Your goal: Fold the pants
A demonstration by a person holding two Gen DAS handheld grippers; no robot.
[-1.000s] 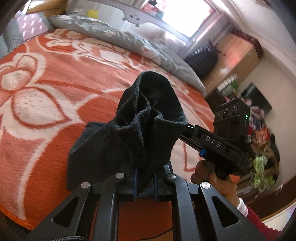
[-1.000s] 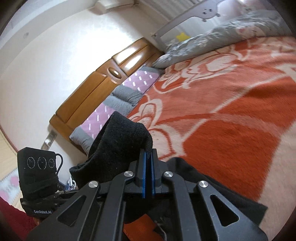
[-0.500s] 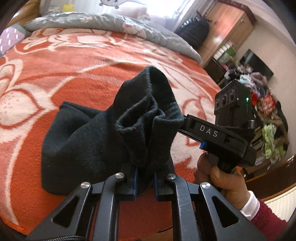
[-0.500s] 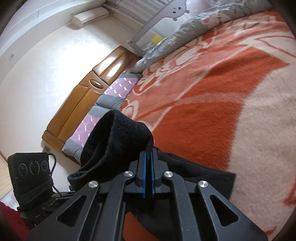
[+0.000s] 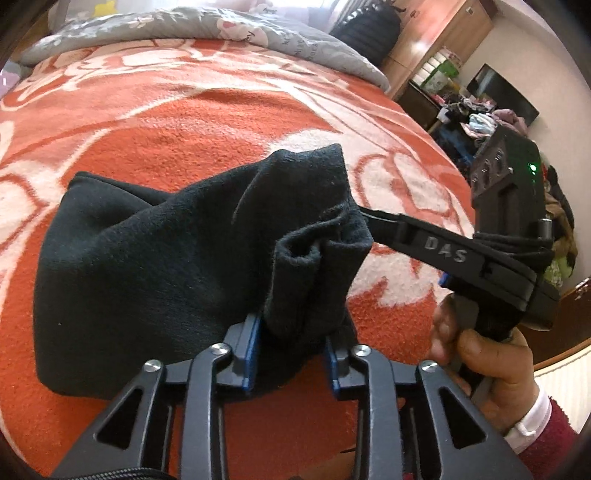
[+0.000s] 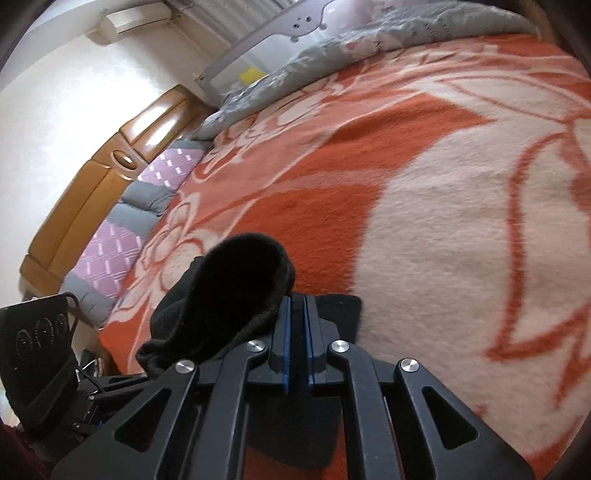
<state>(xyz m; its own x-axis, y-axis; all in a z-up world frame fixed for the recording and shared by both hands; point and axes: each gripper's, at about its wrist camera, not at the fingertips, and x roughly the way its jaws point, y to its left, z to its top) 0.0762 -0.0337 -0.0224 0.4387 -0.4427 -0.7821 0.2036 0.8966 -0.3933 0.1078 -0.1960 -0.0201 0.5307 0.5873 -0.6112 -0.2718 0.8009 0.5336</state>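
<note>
The black pants (image 5: pixel 155 266) lie folded in a thick bundle on the orange and white blanket (image 5: pixel 207 110). My left gripper (image 5: pixel 291 343) has its jaws spread apart, with a bunched fold of the pants resting between them. My right gripper (image 6: pixel 297 332) is nearly shut, with a thin gap between its blue pads (image 6: pixel 284 332) and no cloth seen in the gap; the pants (image 6: pixel 236 295) bulge just left of it. In the left wrist view the right gripper's finger (image 5: pixel 417 236) reaches into the fold from the right.
Grey pillows (image 5: pixel 221 26) line the far side of the bed. A wooden headboard (image 6: pixel 92 192) and purple cushions (image 6: pixel 114 254) are at the left. A wooden cabinet (image 5: pixel 436 40) and a clothes pile (image 5: pixel 480 118) stand beyond the bed's right edge.
The bundle has come down onto the blanket. My left gripper's jaws have opened around the fold they pinched. The right gripper's pads have parted slightly and the cloth now sits beside them.
</note>
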